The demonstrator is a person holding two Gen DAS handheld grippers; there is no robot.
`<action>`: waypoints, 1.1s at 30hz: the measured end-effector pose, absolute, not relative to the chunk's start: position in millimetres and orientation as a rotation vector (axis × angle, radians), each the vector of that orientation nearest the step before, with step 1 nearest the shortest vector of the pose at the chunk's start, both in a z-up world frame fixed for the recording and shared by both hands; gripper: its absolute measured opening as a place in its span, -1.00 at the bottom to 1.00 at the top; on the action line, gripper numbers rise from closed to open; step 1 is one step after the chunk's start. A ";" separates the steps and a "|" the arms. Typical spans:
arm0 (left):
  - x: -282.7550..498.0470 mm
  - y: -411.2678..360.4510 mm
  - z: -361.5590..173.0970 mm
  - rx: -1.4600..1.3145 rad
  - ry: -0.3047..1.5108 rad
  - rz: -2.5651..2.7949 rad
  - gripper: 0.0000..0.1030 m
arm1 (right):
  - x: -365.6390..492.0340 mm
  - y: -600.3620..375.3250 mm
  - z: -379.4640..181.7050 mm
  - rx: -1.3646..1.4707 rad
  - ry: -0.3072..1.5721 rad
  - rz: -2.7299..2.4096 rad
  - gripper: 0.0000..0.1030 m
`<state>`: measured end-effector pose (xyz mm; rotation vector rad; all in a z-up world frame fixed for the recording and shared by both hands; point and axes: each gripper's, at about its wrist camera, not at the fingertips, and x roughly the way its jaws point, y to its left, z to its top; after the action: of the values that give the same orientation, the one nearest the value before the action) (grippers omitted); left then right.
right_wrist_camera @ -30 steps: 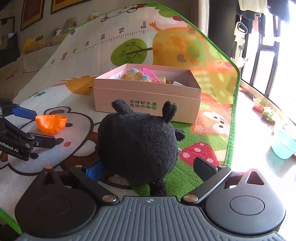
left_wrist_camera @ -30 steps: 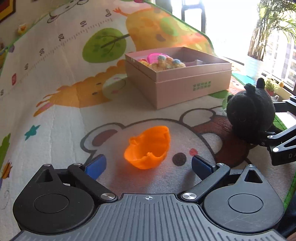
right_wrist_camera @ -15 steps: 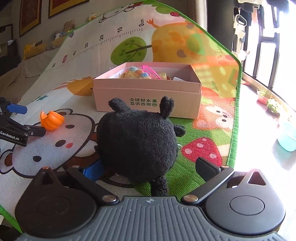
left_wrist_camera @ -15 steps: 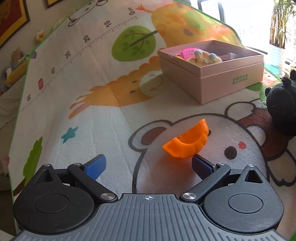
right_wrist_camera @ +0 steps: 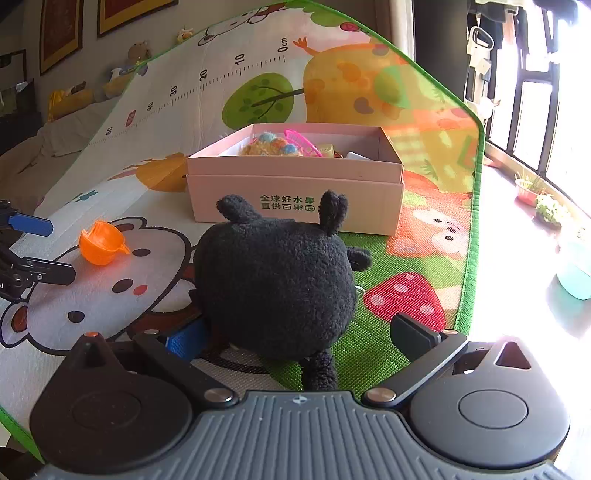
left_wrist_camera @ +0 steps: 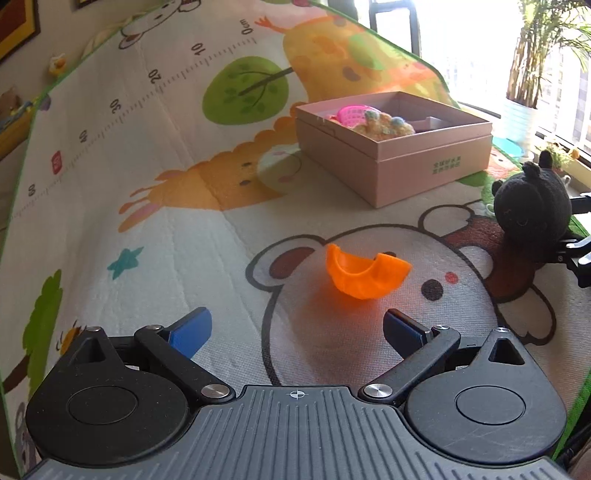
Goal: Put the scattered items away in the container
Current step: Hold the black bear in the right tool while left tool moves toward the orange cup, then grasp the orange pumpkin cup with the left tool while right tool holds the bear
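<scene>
On play mat (left_wrist_camera: 184, 229), orange cup (left_wrist_camera: 364, 274) lies just beyond the spread left jaws.

Printed play mat (left_wrist_camera: 184, 192) covers the floor. Resting directly on it: pink box (left_wrist_camera: 413, 166), orange cup (left_wrist_camera: 364, 271), black plush (right_wrist_camera: 277, 280).

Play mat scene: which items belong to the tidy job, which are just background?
Job: orange cup, black plush toy, pink box, left gripper, right gripper.
Background: potted plant, teal basin, framed pictures.
</scene>
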<state>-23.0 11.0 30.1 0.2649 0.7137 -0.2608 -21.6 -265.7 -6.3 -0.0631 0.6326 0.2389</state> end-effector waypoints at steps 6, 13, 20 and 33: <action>-23.3 -1.1 27.1 0.246 0.718 -0.303 0.97 | -22.0 -266.5 -6.0 -0.058 0.632 0.240 1.00; -17.8 -18.0 23.6 0.203 0.700 -0.359 0.97 | -23.1 -268.1 -6.2 -0.043 0.628 0.242 1.00; -4.8 -17.1 15.7 0.080 0.745 -0.288 0.96 | -23.4 -269.6 -6.0 -0.033 0.623 0.247 1.00; -2.3 -9.2 20.0 0.025 0.727 -0.223 0.23 | -24.1 -272.5 -5.2 -0.021 0.617 0.250 1.00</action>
<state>-2.3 -9.2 20.0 0.0250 0.7270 -0.2227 -24.1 -272.5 -5.2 -0.0208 0.6172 0.2500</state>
